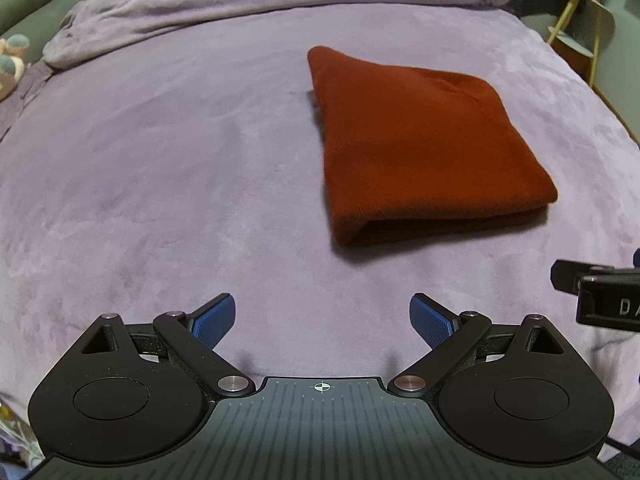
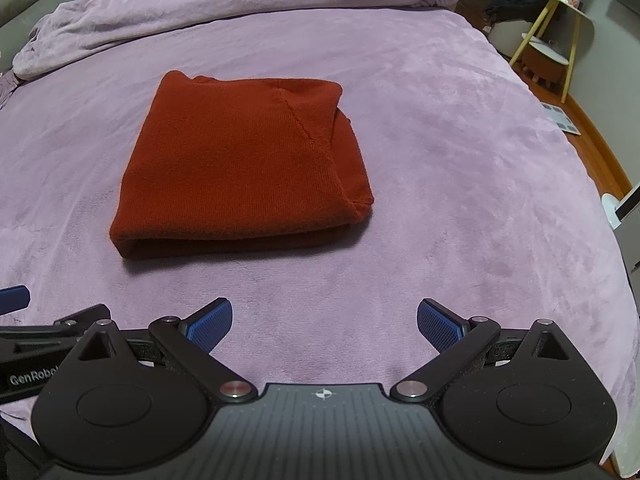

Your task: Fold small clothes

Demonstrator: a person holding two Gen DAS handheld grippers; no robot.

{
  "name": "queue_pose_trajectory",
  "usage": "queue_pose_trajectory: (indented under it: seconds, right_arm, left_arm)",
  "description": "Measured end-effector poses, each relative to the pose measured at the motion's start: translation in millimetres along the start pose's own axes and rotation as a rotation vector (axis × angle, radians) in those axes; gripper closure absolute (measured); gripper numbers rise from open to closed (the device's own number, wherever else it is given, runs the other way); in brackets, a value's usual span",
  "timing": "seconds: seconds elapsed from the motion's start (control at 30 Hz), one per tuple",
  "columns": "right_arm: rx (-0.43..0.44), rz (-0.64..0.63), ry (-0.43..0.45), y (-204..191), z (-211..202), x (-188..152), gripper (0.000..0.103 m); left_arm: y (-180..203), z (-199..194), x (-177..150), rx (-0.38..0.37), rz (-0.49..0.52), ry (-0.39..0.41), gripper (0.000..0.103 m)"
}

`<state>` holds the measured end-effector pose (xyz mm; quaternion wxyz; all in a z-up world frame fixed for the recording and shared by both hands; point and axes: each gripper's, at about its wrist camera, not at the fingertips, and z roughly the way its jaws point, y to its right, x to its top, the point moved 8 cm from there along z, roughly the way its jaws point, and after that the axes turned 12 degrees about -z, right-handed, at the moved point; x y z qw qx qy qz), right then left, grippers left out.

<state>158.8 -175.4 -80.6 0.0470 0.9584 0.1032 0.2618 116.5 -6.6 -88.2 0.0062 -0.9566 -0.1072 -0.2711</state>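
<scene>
A rust-red knit garment (image 1: 420, 140) lies folded into a thick rectangle on the purple bed cover (image 1: 160, 160). In the right wrist view the garment (image 2: 240, 168) sits ahead and to the left on the cover (image 2: 480, 200). My left gripper (image 1: 322, 320) is open and empty, hovering short of the garment and to its left. My right gripper (image 2: 324, 322) is open and empty, short of the garment's near edge. Each gripper shows at the edge of the other's view: the right one in the left wrist view (image 1: 600, 292), the left one in the right wrist view (image 2: 32, 340).
A bunched purple blanket (image 2: 240, 4) lies along the far side of the bed. A small yellow-legged side table (image 2: 552, 36) with clutter stands at the far right on the floor. Stuffed toys (image 1: 12, 60) sit at the far left edge.
</scene>
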Motion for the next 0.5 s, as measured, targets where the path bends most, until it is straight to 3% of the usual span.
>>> queue_pose_trajectory:
  seconds: [0.23,0.5]
  right_arm:
    - [0.000,0.002,0.002,-0.1,-0.6,-0.2,0.004]
    - [0.003,0.004,0.002,-1.1,-2.0,-1.6,0.004]
  left_arm:
    - [5.4,0.0,-4.7,-0.035,0.006,-0.034,0.005]
    - [6.8,-3.4,-6.5,-0.012,0.035,-0.023,0.005]
